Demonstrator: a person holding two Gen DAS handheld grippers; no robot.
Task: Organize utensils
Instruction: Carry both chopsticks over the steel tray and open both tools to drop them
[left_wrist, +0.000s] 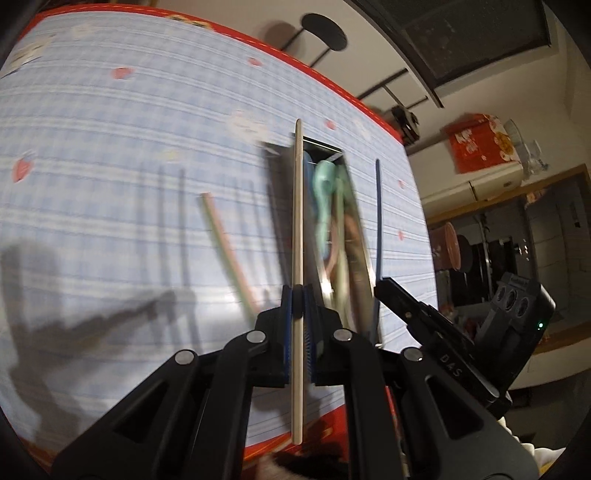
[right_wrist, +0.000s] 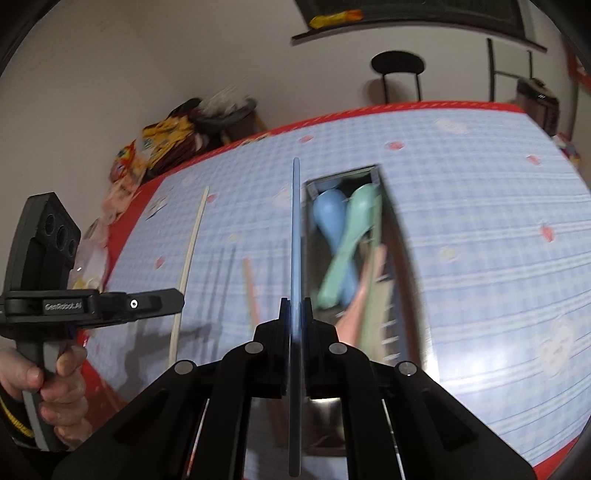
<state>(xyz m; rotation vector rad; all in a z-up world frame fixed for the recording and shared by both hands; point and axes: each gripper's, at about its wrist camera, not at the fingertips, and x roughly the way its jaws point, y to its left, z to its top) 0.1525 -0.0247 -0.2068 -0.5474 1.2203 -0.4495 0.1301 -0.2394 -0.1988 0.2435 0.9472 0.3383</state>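
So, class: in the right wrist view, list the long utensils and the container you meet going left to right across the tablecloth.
Cream chopstick → pink chopstick → blue chopstick held in the right tongs → metal tray holding the blue spoon and green spoon.

The tray lies on the table, and two spoons lie crossed inside the tray. Left of the tray a loose chopstick lies on the table, near the tray's side.
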